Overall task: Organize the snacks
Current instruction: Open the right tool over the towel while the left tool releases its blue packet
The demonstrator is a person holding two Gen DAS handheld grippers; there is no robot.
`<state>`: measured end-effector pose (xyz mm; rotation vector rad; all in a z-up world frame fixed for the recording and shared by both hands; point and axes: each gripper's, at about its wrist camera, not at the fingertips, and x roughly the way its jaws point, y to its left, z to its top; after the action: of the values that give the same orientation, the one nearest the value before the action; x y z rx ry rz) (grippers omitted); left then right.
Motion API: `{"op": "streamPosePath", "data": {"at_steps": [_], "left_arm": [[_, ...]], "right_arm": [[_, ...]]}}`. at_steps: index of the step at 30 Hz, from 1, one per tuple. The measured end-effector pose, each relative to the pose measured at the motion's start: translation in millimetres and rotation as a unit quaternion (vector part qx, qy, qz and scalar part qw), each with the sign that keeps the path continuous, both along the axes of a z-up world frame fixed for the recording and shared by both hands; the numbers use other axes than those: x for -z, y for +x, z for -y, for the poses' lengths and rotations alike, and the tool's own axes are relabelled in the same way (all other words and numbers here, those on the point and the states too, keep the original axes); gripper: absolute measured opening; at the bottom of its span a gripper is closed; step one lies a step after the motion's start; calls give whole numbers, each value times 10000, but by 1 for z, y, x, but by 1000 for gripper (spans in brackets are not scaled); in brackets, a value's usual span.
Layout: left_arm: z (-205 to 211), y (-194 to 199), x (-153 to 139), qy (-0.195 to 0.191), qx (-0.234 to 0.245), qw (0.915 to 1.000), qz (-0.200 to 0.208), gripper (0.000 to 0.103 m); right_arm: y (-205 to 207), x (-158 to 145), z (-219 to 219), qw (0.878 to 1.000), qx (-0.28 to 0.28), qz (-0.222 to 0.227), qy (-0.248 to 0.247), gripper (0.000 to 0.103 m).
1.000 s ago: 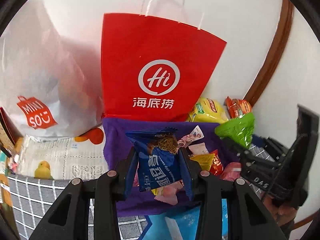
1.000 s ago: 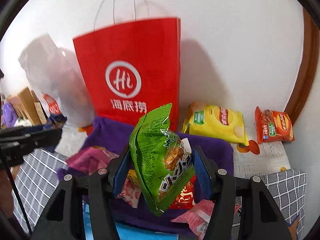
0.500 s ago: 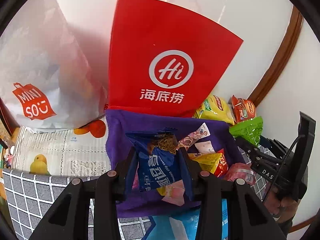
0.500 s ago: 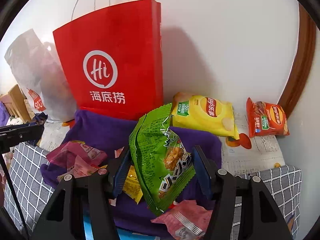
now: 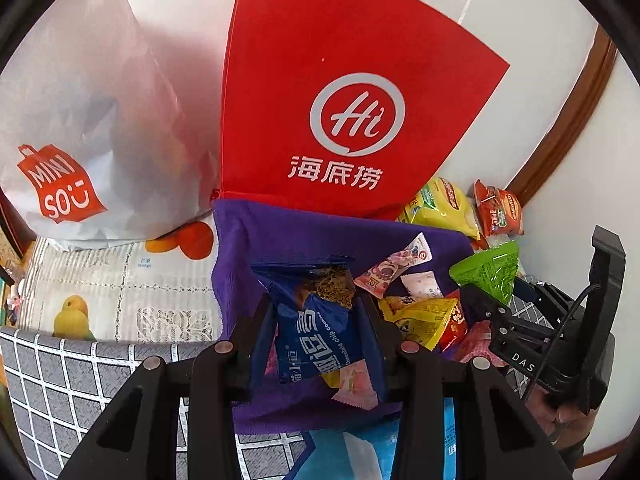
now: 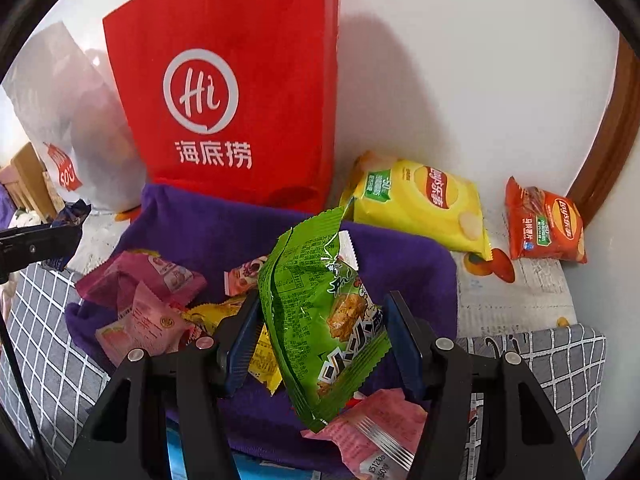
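The left hand-held gripper [image 5: 316, 336] is pinching a blue cookie packet [image 5: 320, 332] between its pads and is tilting steeply down over a purple cloth [image 5: 248, 248] that is carrying a loose heap of small snack packets [image 5: 416, 312]. Straight ahead of it a red paper bag [image 5: 340, 92] is standing against the wall and closing off the far edge of the cloth, with a white shopping bag [image 5: 92, 128] ahead and to its left; bare patterned covering and a grey checked mat [image 5: 52, 372] are leaving open room to its left. The right hand-held gripper [image 6: 320, 340] is likewise angling down, its pads pressing on a green snack packet [image 6: 320, 320] that is hanging over the cloth. Ahead and to its right, a yellow chip bag [image 6: 420, 200] and an orange chip bag [image 6: 544, 224] are lying against the wall, well apart from each other, with free surface between them and the gripper. A pink packet [image 6: 380, 424] is lying just under the green one, possibly touching it. In the left wrist view the right gripper is crowding in close on the right, a person's hand [image 5: 560, 416] gripping it.
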<state>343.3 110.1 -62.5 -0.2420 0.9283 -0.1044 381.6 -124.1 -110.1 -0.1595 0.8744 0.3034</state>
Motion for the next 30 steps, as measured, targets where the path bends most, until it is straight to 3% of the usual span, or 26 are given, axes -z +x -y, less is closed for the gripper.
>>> {"op": "streamPosePath", "data": {"at_steps": [14, 30], "left_arm": [[14, 11, 21, 125, 144, 9989, -436, 38], [24, 17, 37, 275, 247, 9969, -696, 39]], "right_arm": [[2, 19, -13, 9993, -149, -304, -160, 60], [0, 21, -16, 9992, -161, -259, -271, 61]]}}
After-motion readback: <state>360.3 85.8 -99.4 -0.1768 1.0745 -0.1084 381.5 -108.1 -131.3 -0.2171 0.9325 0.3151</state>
